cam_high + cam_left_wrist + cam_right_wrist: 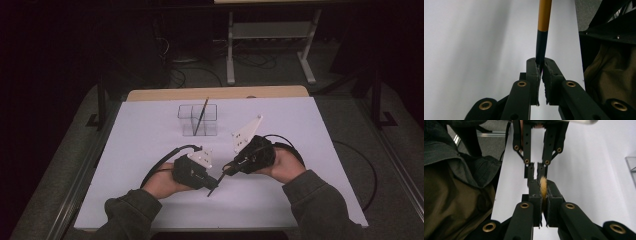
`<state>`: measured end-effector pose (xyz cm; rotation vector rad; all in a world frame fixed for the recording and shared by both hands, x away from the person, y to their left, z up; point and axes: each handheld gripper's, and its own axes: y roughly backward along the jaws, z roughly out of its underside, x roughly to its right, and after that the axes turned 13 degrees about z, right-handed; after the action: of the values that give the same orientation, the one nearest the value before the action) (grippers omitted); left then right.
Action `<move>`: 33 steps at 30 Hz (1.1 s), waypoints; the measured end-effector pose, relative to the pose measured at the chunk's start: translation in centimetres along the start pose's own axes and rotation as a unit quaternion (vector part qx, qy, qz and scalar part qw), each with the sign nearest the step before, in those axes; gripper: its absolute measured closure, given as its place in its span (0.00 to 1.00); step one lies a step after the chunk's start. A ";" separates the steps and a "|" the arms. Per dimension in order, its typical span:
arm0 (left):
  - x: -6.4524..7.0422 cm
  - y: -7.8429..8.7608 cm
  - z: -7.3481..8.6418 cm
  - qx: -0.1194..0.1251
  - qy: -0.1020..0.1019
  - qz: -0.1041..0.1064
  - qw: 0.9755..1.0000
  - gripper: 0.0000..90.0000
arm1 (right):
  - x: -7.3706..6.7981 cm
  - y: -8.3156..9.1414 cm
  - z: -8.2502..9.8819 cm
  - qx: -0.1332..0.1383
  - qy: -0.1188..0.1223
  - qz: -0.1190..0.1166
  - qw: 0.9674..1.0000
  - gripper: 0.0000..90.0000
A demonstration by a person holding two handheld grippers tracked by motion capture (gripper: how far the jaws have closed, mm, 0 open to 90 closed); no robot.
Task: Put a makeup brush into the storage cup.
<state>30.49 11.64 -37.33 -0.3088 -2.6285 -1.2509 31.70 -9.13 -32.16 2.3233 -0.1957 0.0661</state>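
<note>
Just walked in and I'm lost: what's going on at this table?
A person holds a gripper in each hand over the white table. The left gripper is shut on the black end of a slim black-and-orange brush; the right gripper pinches its tawny bristle tip. Behind stands a clear plastic compartment box with another thin stick leaning inside.

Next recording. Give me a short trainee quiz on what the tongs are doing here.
1. True or false: the left tongs are shut on a brush handle.
2. What do the right tongs pinch? A) a tan bristle tuft B) a cable C) nothing
3. What stands in the clear compartment box at the back of the table?

Key: 1 true. 2 A. 3 a slim brush, leaning.
</note>
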 end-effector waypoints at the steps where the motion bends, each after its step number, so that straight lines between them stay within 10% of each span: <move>1: 0.0 0.0 -0.1 0.000 -0.001 -0.002 1.000 0.92 | 0.0 0.1 0.0 0.001 -0.001 -0.001 1.000 0.94; 33: 0.5 1.5 -0.7 0.063 -0.003 -0.029 0.998 0.93 | 0.4 -0.3 0.0 0.032 -0.025 0.012 0.999 0.77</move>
<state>30.54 12.09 -35.68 -0.2173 -2.7241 -1.0962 32.16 -8.99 -32.38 2.3883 -0.2500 0.0268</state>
